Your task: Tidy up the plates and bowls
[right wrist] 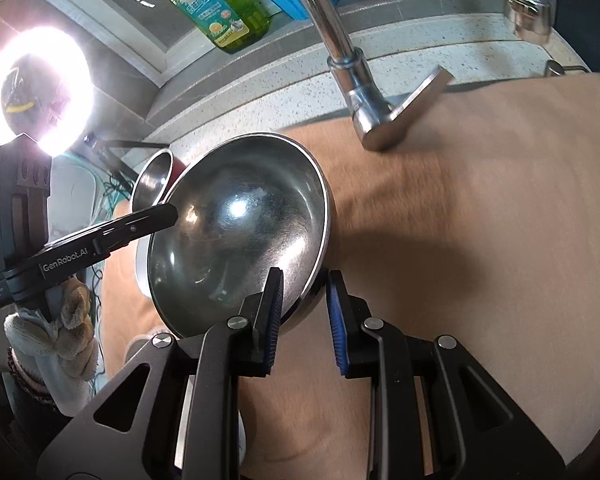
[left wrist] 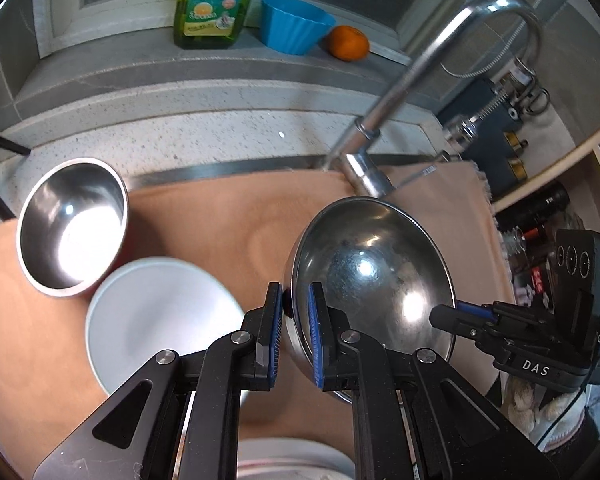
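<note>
Both hand-held grippers, left (left wrist: 295, 334) and right (right wrist: 304, 322), pinch opposite rims of the steel bowl (left wrist: 374, 276), sharing its width and carrying it tilted above the desk (left wrist: 220, 220), probably toward the plate (left wrist: 160, 312) and small bowl (left wrist: 70, 224) beyond.

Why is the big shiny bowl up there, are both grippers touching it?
Touching. In the left wrist view the left gripper pinches the big steel bowl by its rim; in the right wrist view the right gripper pinches the opposite rim.
</note>
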Tool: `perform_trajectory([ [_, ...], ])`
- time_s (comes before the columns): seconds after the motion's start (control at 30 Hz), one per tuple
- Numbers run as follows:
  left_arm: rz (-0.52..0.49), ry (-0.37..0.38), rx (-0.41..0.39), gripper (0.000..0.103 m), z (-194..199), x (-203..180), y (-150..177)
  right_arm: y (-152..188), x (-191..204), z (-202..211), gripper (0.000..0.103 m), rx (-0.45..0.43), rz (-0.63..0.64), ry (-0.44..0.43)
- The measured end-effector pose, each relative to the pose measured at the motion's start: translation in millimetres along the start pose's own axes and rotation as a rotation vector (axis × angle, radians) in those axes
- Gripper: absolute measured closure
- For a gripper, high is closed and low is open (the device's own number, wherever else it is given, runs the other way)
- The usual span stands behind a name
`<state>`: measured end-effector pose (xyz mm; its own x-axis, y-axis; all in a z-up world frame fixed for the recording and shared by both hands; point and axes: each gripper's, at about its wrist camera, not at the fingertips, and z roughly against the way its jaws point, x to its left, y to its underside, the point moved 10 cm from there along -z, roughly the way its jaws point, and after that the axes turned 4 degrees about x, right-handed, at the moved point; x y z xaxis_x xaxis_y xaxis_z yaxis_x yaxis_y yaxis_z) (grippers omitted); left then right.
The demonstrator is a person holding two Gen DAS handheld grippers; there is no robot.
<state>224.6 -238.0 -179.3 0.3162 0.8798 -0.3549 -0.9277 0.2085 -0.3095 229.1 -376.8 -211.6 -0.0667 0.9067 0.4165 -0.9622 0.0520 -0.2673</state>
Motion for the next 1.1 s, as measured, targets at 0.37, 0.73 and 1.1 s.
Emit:
perform_trajectory([
  [0.37, -0.015, 0.038, 0.032, 0.092, -3.9, -18.4, 39.5, 38.3, -11.6, 10.6, 0.08, 0.004, -0.017, 0.014],
  [0.73, -0.035, 0.028, 0.059, 0.092, -13.4, -19.9, 56.5, 51.9, -16.2, 2.1, 0.08, 0.023, -0.005, 0.045],
  [1.1, -0.034, 0.037, 0.067, 0.092, -16.1, -16.9, 61.6, 56.8, -16.5, -0.4, 0.08, 0.029, 0.012, 0.071],
])
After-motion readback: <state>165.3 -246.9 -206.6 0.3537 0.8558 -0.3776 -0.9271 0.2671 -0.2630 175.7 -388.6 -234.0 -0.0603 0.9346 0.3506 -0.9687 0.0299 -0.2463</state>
